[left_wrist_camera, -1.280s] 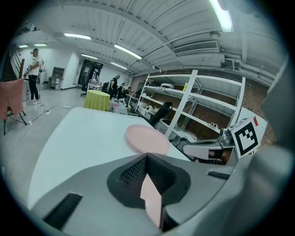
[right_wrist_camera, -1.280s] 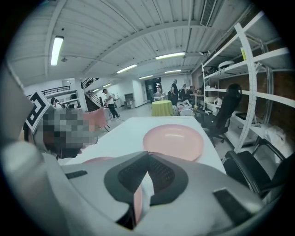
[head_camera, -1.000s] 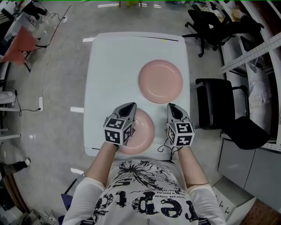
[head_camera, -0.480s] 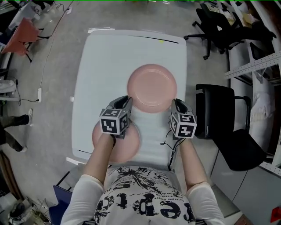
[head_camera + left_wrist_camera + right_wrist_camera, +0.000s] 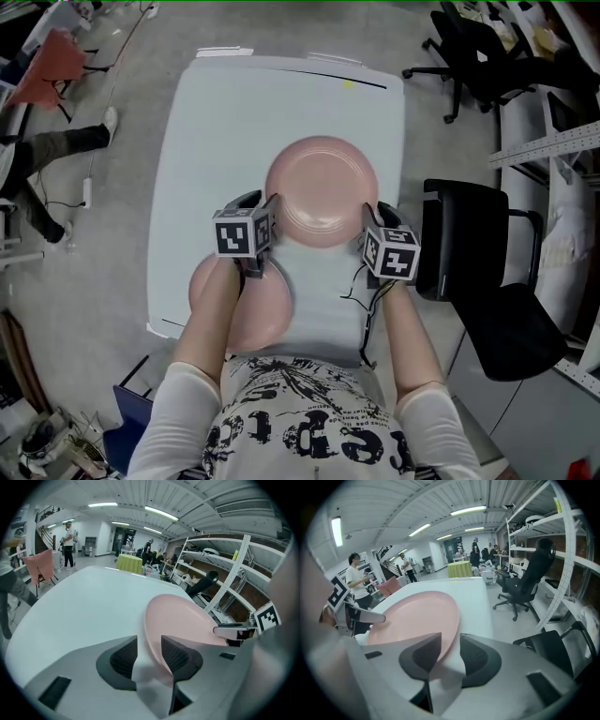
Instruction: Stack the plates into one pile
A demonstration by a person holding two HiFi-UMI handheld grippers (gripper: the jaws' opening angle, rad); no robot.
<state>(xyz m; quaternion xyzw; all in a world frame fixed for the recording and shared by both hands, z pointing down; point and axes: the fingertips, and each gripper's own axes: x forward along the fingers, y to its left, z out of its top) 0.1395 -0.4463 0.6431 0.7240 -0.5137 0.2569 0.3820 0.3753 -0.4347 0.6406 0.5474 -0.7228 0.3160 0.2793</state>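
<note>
Head view: table (image 5: 216, 141) carries two pink plates. The far plate (image 5: 322, 187) lies at mid-table. The near plate (image 5: 267, 305) lies at the front left edge, partly covered by the left forearm, and the two plates are apart. The left gripper (image 5: 262, 204) sits at the far plate's left rim and the right gripper (image 5: 373, 217) at its right rim. A black chair (image 5: 469, 234) stands beside the table on the right.

Left gripper view: the jaws have just been opening and now stand moderately apart. The far plate's (image 5: 183, 618) rim passes between them, close to the right-hand pad, with a clear gap to the left-hand pad. The plate rests on the table (image 5: 84, 602).

Right gripper view: the jaws have just been opening and stand moderately apart. The far plate's (image 5: 415, 613) rim enters the gap, close to the left-hand pad, with clear space to the other pad. No pad is seen clamping the plate. The left gripper's tip shows at the opposite rim.
</note>
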